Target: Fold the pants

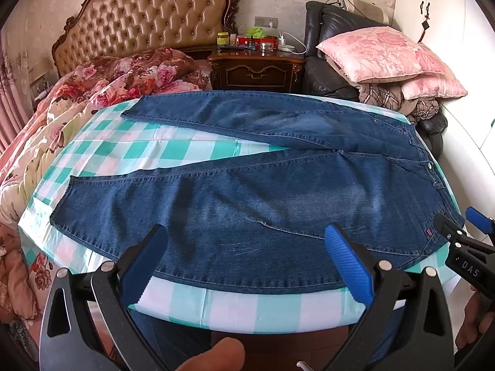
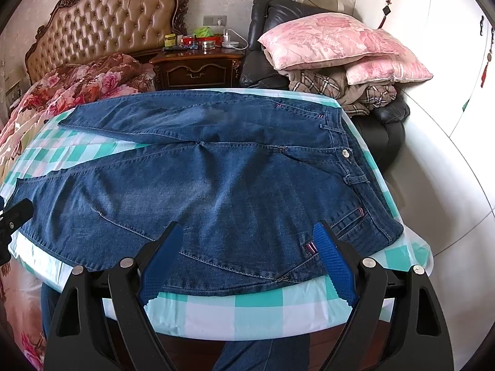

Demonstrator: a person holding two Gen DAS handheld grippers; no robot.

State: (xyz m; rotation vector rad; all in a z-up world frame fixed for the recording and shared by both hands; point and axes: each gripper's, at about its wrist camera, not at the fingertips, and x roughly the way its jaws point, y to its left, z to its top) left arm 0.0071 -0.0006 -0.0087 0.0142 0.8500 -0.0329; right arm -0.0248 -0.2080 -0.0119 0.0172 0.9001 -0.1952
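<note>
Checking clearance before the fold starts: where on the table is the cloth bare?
The jeans cover most of the checked cloth. Bare patches: the wedge between the two legs toward the hems, and the near strip between the jeans' edge and the table edge. The waistband end is crowded.

We look from near table edge, both fisheye views facing across green-and-white checked tablecloth [image 1: 191, 151] toward tufted tan leather headboard [image 1: 145, 21]. Left wrist view sits close above leg half of spread blue denim jeans [image 1: 247, 191]. Right wrist view sits close above waistband half. We share jeans, dark carved wooden nightstand [image 2: 198, 68], pink floral pillow [image 2: 328, 40]. Right gripper [image 1: 458, 225] shows at left view's right edge.
</note>
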